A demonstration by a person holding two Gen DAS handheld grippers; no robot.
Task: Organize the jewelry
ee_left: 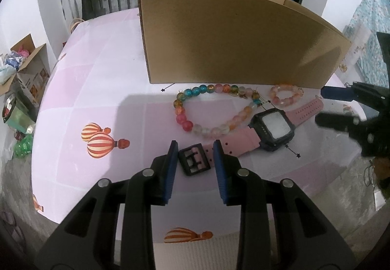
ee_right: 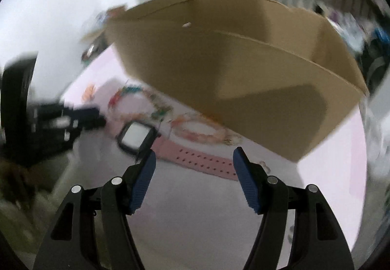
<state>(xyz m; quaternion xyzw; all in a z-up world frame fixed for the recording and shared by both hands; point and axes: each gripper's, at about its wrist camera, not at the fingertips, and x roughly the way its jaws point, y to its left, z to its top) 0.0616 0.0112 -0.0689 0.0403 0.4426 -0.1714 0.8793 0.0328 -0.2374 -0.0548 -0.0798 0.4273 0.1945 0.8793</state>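
Observation:
A pink-strapped watch with a black square face (ee_left: 273, 127) lies flat on the pink table (ee_left: 97, 87). Its black buckle (ee_left: 193, 160) sits between the blue pads of my left gripper (ee_left: 195, 150), which close tightly on its two sides. Behind the watch lie a long multicoloured bead bracelet (ee_left: 195, 92) and a small pink bead bracelet (ee_left: 284, 97). A brown cardboard box (ee_left: 231, 38) stands just beyond them. My right gripper (ee_right: 193, 162) hovers open over the holed end of the pink strap (ee_right: 202, 160), holding nothing; the right gripper (ee_left: 326, 107) also shows in the left wrist view.
The right wrist view is blurred; the watch face (ee_right: 135, 136), the open-topped box (ee_right: 231, 75) and my left gripper (ee_right: 95, 115) show there. An open carton (ee_left: 29, 63) with clutter sits on the floor left of the table. A metal railing runs behind.

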